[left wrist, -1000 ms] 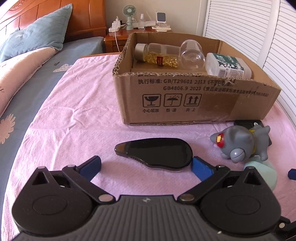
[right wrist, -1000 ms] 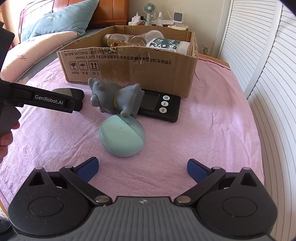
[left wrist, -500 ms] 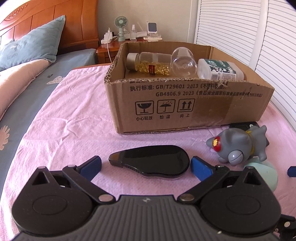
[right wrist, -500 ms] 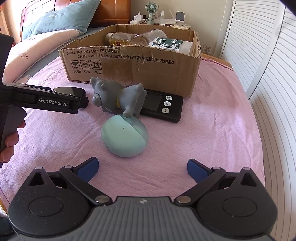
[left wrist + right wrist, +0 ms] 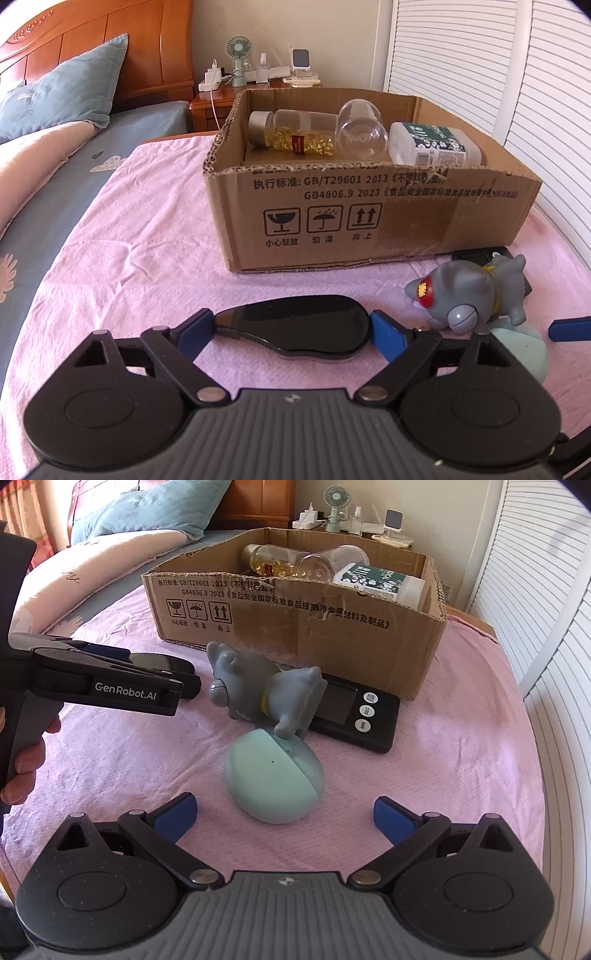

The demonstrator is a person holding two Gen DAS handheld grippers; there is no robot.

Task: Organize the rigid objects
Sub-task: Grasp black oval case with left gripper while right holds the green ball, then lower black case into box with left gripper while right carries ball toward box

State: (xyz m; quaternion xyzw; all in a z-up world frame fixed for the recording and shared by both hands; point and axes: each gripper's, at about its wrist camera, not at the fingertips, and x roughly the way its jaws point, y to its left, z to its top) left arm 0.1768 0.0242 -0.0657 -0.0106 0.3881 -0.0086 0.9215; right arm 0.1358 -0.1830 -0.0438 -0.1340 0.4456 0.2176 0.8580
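Observation:
A glossy black oval object lies on the pink cloth between the blue pads of my left gripper; both pads touch its ends. It also shows in the right wrist view, gripped by the left gripper. My right gripper is open and empty just short of a pale teal rounded case. A grey toy figure leans on that case. A black digital scale lies behind it. The cardboard box holds a capsule bottle, a clear cup and a white bottle.
The pink cloth covers a surface beside a bed with pillows. A wooden nightstand with a small fan and chargers stands behind the box. White slatted doors run along the right.
My left gripper has moved forward and closed its pads in onto the ends of the black oval object. My right gripper has edged a little closer to the teal case.

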